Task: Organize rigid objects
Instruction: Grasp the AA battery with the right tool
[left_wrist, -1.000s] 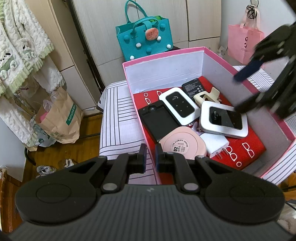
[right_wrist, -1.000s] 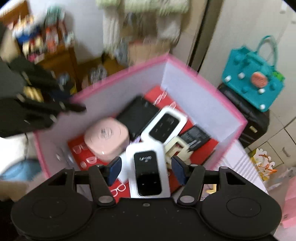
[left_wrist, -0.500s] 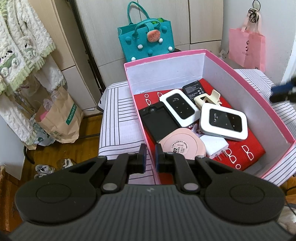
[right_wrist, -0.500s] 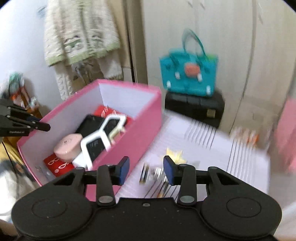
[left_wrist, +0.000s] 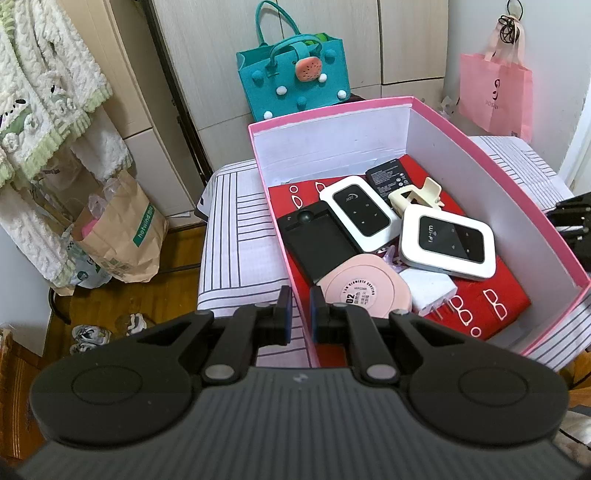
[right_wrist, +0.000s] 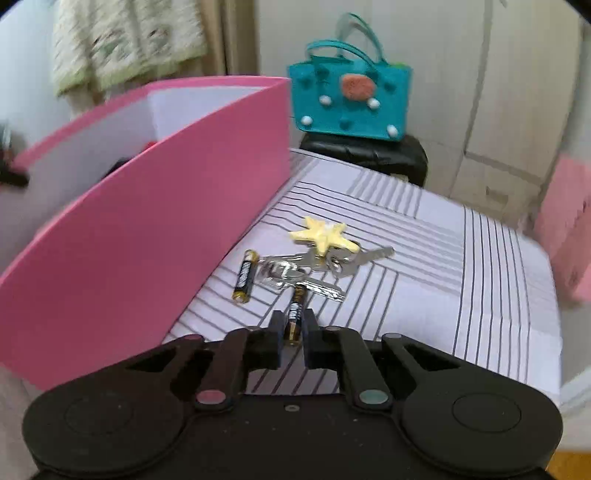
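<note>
A pink box (left_wrist: 498, 166) on the striped table holds two white WiFi routers (left_wrist: 447, 242), a black device (left_wrist: 317, 247), a pink round case (left_wrist: 364, 291), a cream hair clip (left_wrist: 415, 195), a black battery pack (left_wrist: 389, 177) and a white plug (left_wrist: 430, 291). My left gripper (left_wrist: 300, 310) is shut on the box's near wall. In the right wrist view the box's pink outside (right_wrist: 147, 236) is at the left. My right gripper (right_wrist: 293, 326) has its jaws close around one black battery (right_wrist: 294, 314). A second battery (right_wrist: 244, 276), keys (right_wrist: 314, 269) and a yellow star (right_wrist: 325, 232) lie beyond.
A teal felt bag (left_wrist: 295, 79) stands behind the table on a black case (right_wrist: 364, 153). A pink bag (left_wrist: 495, 96) hangs at the right. A brown paper bag (left_wrist: 118, 232) and hanging clothes (left_wrist: 40, 103) are at the left, over a wood floor.
My right gripper has left the box, swung right and come down over the table, its jaws narrowing around a battery. The left gripper has stayed on the box wall.
</note>
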